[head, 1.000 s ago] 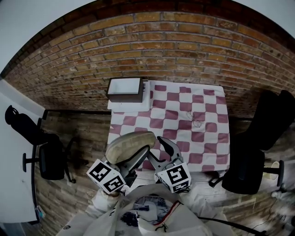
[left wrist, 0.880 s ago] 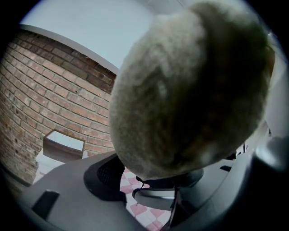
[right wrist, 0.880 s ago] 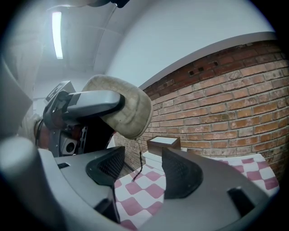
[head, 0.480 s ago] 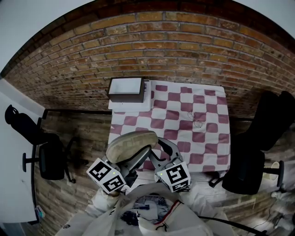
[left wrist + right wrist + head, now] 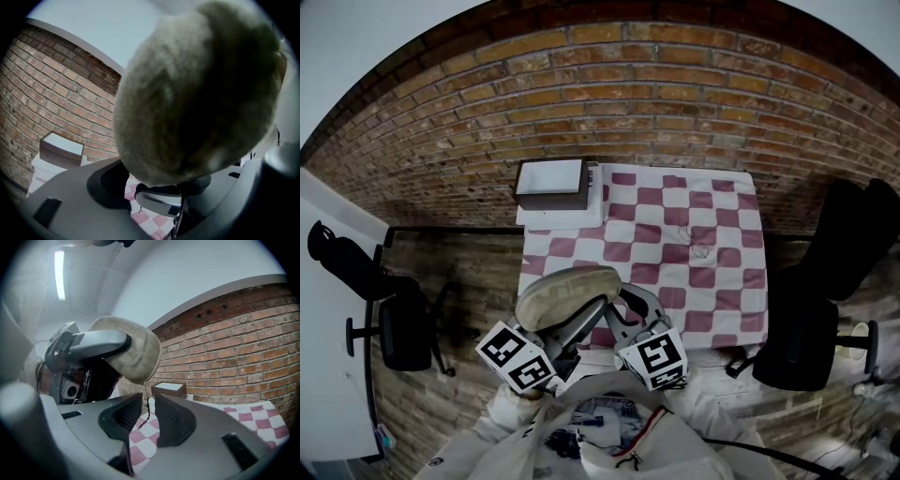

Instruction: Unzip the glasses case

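Observation:
A beige fuzzy glasses case (image 5: 567,293) hangs in the air over the table's near left corner, with my left gripper (image 5: 581,317) shut on it. Seen from the left gripper, the case (image 5: 197,93) fills most of the view. My right gripper (image 5: 624,296) sits just right of the case's end. In the right gripper view the case (image 5: 133,352) has a thin dark zip pull cord (image 5: 146,414) hanging from it, which passes between the right gripper's (image 5: 148,401) jaws. Those jaws have just been closing; a narrow gap still shows around the cord.
The table (image 5: 722,281) carries a red-and-white checked cloth. A brown box (image 5: 551,183) with a white inside stands at its far left corner on white sheets. A pair of thin-framed glasses (image 5: 703,246) lies on the cloth. Black office chairs (image 5: 811,347) stand right and left (image 5: 398,328). A brick wall runs behind.
The right gripper's jaws have drawn much closer together beside the case's end. The case and the left gripper have stayed where they were.

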